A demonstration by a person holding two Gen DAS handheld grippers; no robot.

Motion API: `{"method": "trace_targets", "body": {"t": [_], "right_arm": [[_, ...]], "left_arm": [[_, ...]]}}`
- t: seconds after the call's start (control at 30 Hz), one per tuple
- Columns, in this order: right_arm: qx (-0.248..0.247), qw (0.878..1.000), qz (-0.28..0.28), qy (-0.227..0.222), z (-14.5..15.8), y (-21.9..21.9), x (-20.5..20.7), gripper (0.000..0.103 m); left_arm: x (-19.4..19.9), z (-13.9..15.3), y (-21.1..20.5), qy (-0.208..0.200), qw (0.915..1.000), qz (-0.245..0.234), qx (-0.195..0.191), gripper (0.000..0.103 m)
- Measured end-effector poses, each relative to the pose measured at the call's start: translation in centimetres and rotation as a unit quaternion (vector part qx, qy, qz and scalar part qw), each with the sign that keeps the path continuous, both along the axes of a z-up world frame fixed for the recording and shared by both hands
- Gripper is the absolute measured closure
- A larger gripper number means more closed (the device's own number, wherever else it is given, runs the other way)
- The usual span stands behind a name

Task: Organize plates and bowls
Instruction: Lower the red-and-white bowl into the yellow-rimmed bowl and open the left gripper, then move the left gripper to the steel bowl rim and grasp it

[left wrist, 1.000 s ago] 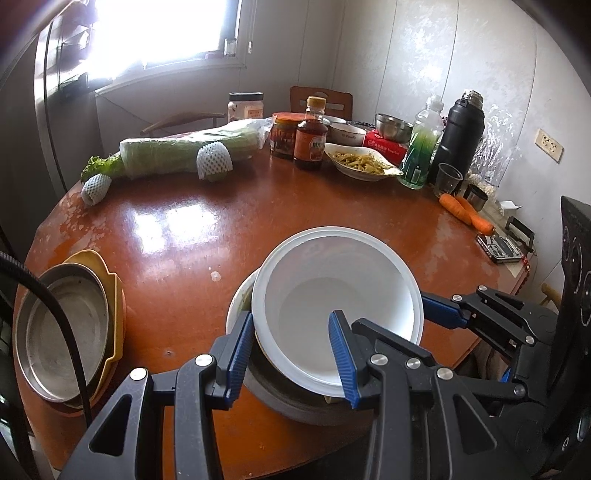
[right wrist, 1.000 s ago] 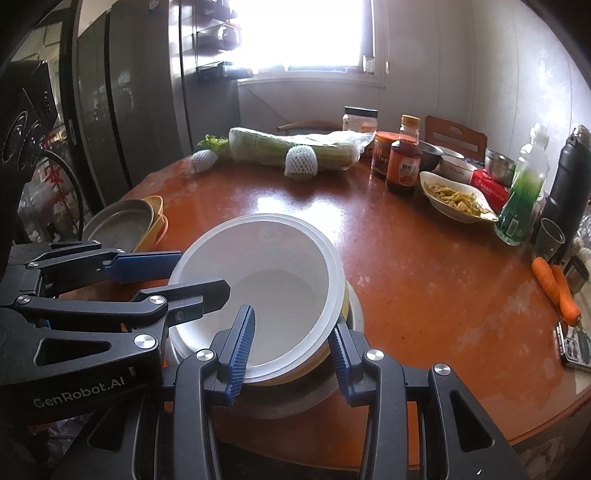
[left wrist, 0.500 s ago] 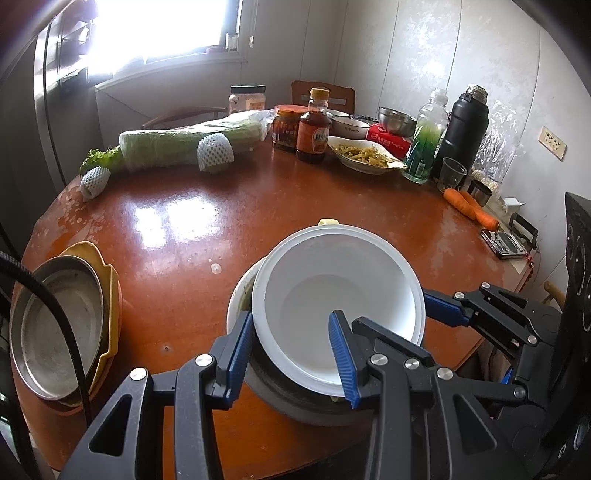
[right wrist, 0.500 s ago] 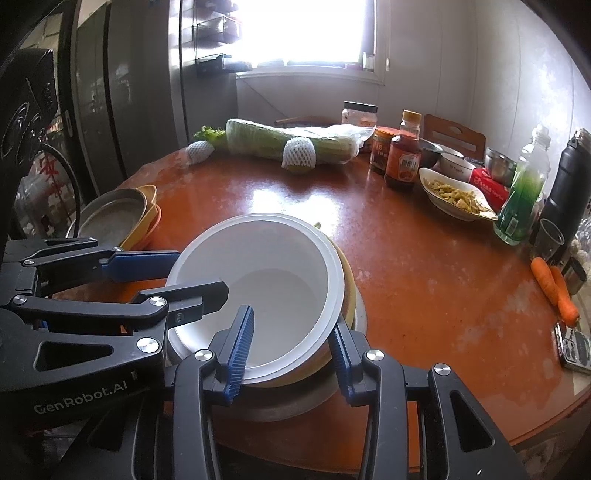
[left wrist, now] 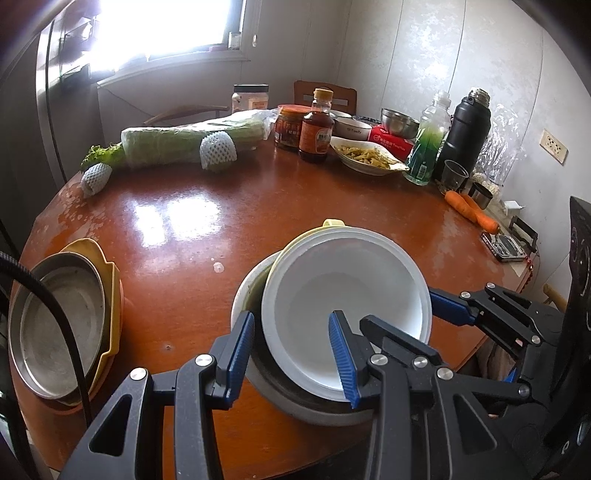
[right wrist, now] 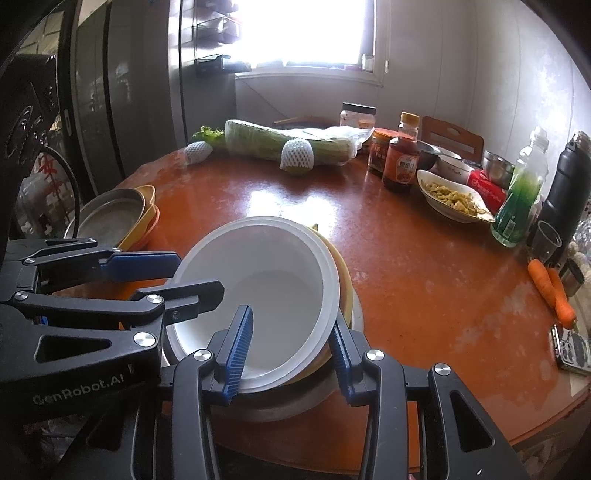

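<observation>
White bowl (left wrist: 347, 295) nested tilted in yellow bowl (left wrist: 334, 223), table (left wrist: 184, 221) 6 o'clock edge. Left gripper (left wrist: 291, 354), right gripper (right wrist: 291, 347): jaws spread, each straddling rim, grip unclear. Level bowl, seat squarely; avoid tipping stack.

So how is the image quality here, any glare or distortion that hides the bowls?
Left wrist view: window blown out, its glare streaks the table, but the white bowl stays sharp. Right wrist view: same overexposed window, a bright patch on the table, the bowl clear. Both views have fisheye bending and dark corners.
</observation>
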State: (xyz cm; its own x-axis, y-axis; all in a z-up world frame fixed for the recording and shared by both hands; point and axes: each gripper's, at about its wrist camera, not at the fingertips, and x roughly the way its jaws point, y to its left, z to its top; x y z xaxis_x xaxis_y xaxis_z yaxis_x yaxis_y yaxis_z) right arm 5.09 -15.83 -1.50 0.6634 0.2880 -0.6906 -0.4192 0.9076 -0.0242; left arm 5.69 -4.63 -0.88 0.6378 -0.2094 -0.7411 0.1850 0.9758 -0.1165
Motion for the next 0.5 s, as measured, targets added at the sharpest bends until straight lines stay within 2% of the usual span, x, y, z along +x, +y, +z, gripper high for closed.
{"method": "trace_targets", "body": {"t": [0.13,0.23,0.5], "right_arm": [[0.000,1.000,-0.003,-0.001,0.1,-0.2,0.0,0.060],[-0.002,1.000,-0.009,-0.007,0.4,-0.3,0.0,0.055],[0.006,1.000,-0.022,-0.012,1.1,-1.3,-0.1,0.054]], "left_arm": [[-0.2,0.2,0.3,-0.003,1.0000,0.003,-0.002,0.061],[-0.3,0.6,0.6,-0.007,1.0000,0.005,-0.004,0.061],[-0.6,1.2,1.2,-0.013,0.9998,0.013,-0.005,0.059]]}}
